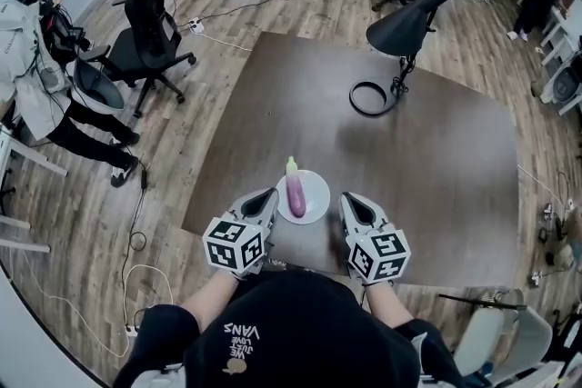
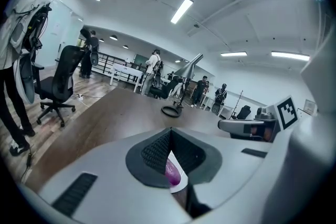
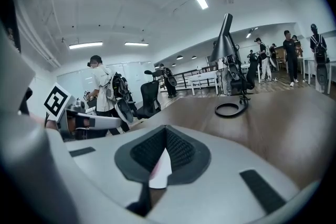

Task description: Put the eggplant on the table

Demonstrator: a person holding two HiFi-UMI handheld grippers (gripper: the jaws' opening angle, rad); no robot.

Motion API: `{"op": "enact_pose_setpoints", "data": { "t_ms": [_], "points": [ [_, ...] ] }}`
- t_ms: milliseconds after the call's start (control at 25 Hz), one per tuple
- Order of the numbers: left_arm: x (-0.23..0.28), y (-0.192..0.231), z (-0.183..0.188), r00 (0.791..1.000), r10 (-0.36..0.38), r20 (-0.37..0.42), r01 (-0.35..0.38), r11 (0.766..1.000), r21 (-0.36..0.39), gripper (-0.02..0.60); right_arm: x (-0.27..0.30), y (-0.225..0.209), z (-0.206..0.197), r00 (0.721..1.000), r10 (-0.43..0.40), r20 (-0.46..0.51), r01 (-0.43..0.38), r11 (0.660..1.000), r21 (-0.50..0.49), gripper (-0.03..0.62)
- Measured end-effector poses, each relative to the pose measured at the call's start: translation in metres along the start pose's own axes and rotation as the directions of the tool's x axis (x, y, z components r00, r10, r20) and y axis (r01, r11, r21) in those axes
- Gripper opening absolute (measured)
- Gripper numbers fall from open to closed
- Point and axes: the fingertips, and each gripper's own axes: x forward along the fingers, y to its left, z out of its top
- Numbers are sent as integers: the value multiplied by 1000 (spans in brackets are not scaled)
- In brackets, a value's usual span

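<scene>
Here, the purple eggplant (image 1: 296,194) lies in the white plate (image 1: 316,190) on the table (image 1: 436,150). The left gripper (image 1: 268,197) and right gripper (image 1: 349,200) sit either side of the plate, each with jaws together and empty.

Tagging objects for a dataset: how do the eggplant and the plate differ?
The eggplant is purple and long; the plate is white and round. The eggplant lies on the plate; the plate rests on the table. Both sit near the table's front edge.
</scene>
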Motion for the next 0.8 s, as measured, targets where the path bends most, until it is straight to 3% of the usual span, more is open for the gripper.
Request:
{"op": "enact_pose_setpoints", "data": {
  "t_ms": [800],
  "points": [
    [4, -1, 4, 1000, -13, 3, 13, 1000, -10, 11, 3, 2, -2, 1000, 4, -14, -4, 1000, -12, 17]
  ]
}}
